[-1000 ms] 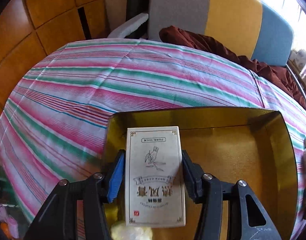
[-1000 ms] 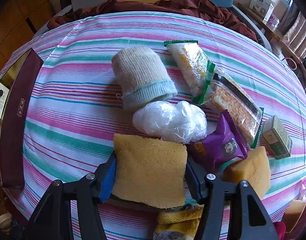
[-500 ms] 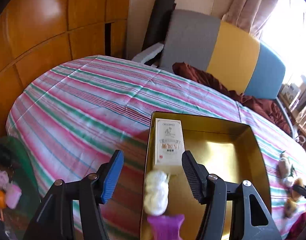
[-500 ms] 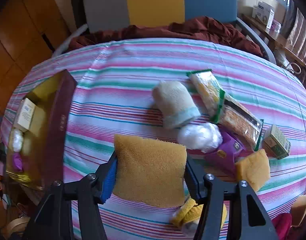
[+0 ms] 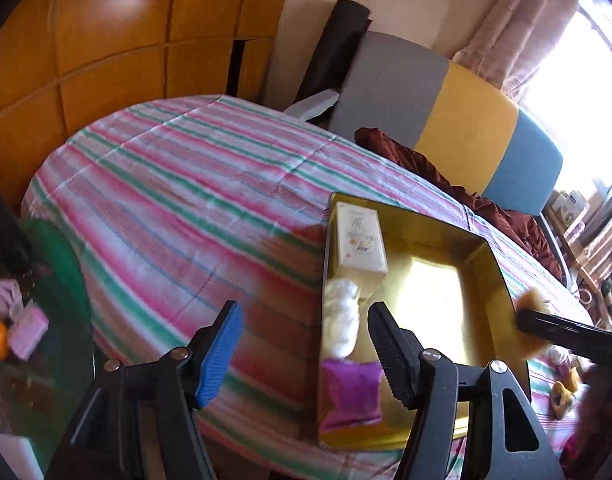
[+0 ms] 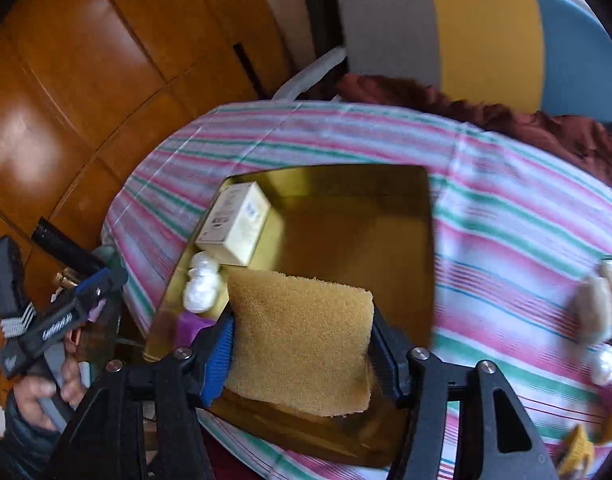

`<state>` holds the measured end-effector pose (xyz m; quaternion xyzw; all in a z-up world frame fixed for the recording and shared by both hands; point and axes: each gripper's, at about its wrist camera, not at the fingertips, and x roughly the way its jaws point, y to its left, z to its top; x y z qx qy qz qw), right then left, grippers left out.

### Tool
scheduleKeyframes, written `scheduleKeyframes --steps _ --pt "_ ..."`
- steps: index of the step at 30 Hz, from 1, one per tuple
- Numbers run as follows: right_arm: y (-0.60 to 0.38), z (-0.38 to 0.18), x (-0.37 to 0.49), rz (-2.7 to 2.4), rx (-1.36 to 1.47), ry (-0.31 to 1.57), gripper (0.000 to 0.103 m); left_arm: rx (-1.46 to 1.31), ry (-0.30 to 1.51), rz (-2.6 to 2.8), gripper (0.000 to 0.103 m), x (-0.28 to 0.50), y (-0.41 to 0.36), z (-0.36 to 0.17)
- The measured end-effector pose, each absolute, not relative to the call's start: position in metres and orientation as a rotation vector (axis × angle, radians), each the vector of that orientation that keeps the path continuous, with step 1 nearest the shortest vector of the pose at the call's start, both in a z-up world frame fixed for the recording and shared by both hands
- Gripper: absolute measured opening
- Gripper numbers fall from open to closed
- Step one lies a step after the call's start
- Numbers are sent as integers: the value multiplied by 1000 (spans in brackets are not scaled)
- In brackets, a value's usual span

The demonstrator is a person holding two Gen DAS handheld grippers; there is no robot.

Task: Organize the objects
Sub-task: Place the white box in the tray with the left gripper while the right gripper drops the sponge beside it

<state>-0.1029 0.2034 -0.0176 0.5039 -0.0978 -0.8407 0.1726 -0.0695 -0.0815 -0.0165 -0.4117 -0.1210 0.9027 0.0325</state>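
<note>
Right gripper (image 6: 302,344) clamped on the tan sponge (image 6: 302,340), held over the near edge of the gold tray (image 6: 345,188); judged best to lower it onto the bare right side, clear of the cream box (image 6: 238,228) in the far-left corner and the white wad (image 6: 202,284) and purple packet (image 5: 351,394) along the left wall. Left gripper (image 5: 302,356) near the tray's near-left corner, jaws opening, nothing between them.

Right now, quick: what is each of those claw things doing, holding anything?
Left gripper: fingers opening, nothing between them.
Right gripper: closed on the yellow sponge.
</note>
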Motion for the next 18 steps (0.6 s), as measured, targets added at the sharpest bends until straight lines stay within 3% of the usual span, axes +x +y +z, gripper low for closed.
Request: scheduleKeyframes --steps 8,10,12,18 --pt "142 -75 -143 -2244 1605 -450 65 -1275 -385 2823 69 -59 -100 -26" --pt "139 -82 -145 -2189 1602 -533 71 -1266 -374 2834 72 -59 -101 -25" --pt "139 -84 -144 -2176 1586 -573 80 -1262 -370 2835 76 -58 -100 -26" --pt "148 -72 -130 -2197 1538 -577 80 -1264 -347 2836 76 -56 -96 -27"
